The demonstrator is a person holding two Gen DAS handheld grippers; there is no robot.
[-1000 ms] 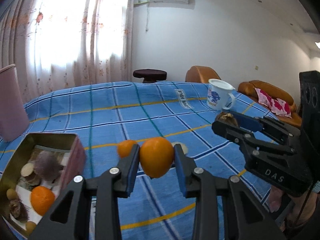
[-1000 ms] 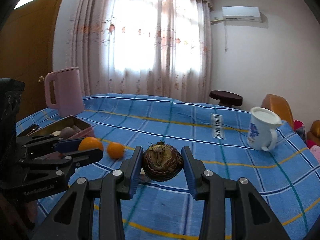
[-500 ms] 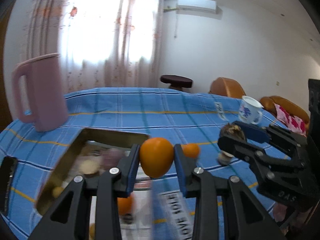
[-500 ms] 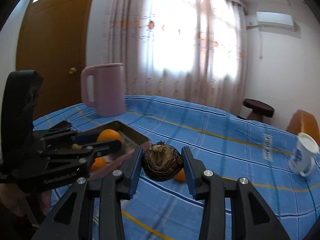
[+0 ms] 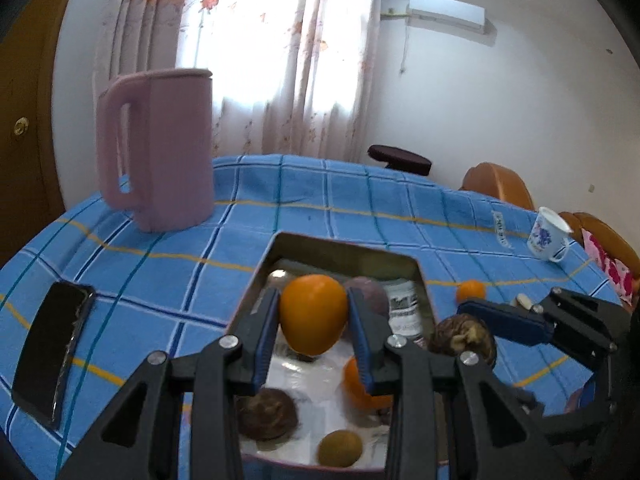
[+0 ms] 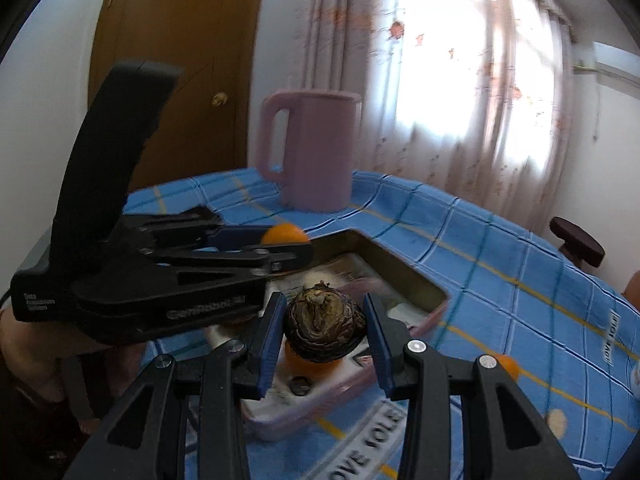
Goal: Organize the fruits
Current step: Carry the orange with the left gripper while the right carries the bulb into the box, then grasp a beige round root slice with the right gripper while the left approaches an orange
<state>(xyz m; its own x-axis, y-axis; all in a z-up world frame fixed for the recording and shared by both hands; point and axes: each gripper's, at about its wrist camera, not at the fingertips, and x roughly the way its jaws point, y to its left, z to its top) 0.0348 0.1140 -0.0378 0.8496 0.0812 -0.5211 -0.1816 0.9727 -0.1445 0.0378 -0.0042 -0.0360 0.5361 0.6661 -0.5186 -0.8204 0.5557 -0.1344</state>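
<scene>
Left claw (image 5: 313, 316): I have it clamped on an orange (image 5: 313, 314), both blue pads pressed to its sides, held above the metal tray (image 5: 344, 249). Right claw (image 6: 323, 326): clamped on a dark brown wrinkled fruit (image 6: 325, 327), pads against both flanks, held over the tray's near corner; in the left view I see that same claw at the right edge with the brown fruit at its tip.

Tray contents, as I read them from the left view: a second orange (image 5: 362, 390) partly behind my right finger, a brown wrinkled fruit (image 5: 266, 414) at the near left, a small olive-green round fruit (image 5: 340, 448) by the near wall, a purplish round fruit (image 5: 366, 294) behind the held orange, and printed paper on the floor. Some of this is blurred.

Tabletop (image 5: 180, 280), under a blue checked cloth: a small orange (image 5: 471, 291) lies loose to the right of the tray, a pale round piece (image 5: 523, 301) just beyond it. A pink jug (image 5: 160, 148) stands upright behind the tray, a dark phone (image 5: 54, 350) lies flat at the left, a white printed mug (image 5: 549, 239) stands far right.
</scene>
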